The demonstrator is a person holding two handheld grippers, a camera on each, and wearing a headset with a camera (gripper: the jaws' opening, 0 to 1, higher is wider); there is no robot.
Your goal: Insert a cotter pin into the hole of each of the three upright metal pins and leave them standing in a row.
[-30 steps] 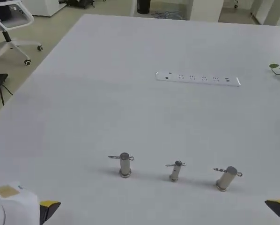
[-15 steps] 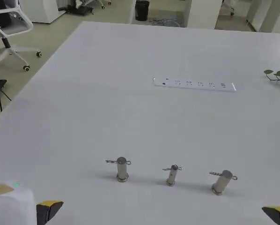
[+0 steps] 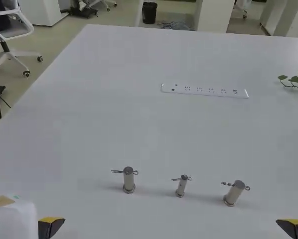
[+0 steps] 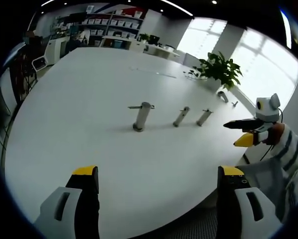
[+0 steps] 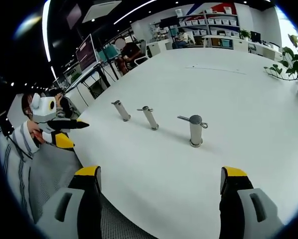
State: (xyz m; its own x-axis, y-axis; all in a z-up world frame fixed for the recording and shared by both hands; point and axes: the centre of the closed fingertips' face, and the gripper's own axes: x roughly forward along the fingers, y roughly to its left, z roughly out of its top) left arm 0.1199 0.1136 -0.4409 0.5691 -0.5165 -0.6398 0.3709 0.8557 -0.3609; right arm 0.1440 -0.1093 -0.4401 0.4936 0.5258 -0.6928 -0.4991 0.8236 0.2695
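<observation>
- The table [image 3: 89, 99] is seen in the head view from above its near edge, looking forward and down.
- The left gripper view is aimed low across it from the near left, the right gripper view from the near right.
- The row of metal pins [image 3: 181, 185] is shared by all three views.

Left gripper [image 4: 157, 173], right gripper [image 5: 160, 173] both gaping wide, empty

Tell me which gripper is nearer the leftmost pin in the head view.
Left. The left gripper hangs down-left of that pin; the right gripper is beyond the row's other end.
</observation>
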